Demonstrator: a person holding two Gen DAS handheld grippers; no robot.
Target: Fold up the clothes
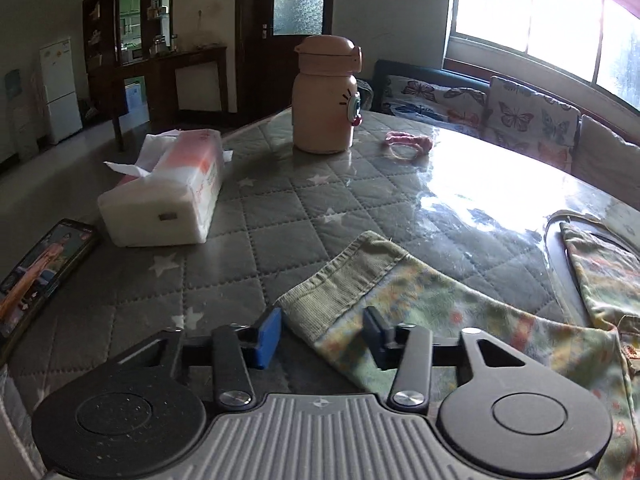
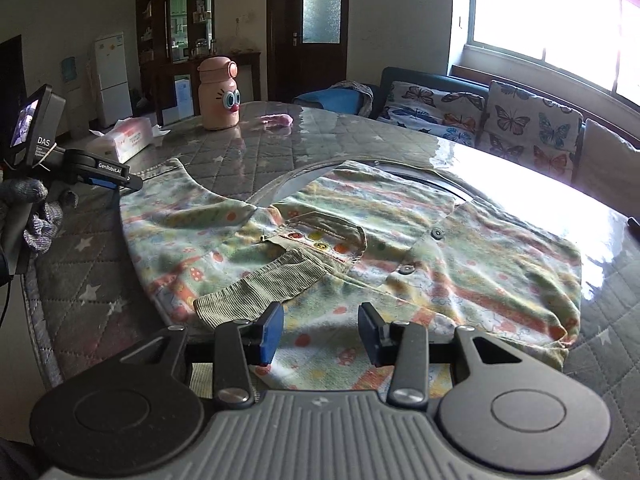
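Note:
A small patterned child's shirt (image 2: 360, 240) with green corduroy cuffs lies spread on the quilted table (image 2: 260, 152). In the left wrist view its left sleeve (image 1: 400, 300) stretches out, and my left gripper (image 1: 322, 336) is open with its jaws either side of the sleeve's cuff (image 1: 340, 276), just above it. My right gripper (image 2: 320, 334) is open over the shirt's near hem, beside the right sleeve's cuff (image 2: 256, 292), which is folded inward. The left gripper also shows in the right wrist view (image 2: 116, 180), at the far sleeve.
A tissue pack (image 1: 168, 196), a peach cartoon bottle (image 1: 324, 96), a pink hair tie (image 1: 408, 142) and a phone (image 1: 36, 276) lie on the table's far and left parts. A butterfly-print sofa (image 2: 500, 120) stands beyond the table under the window.

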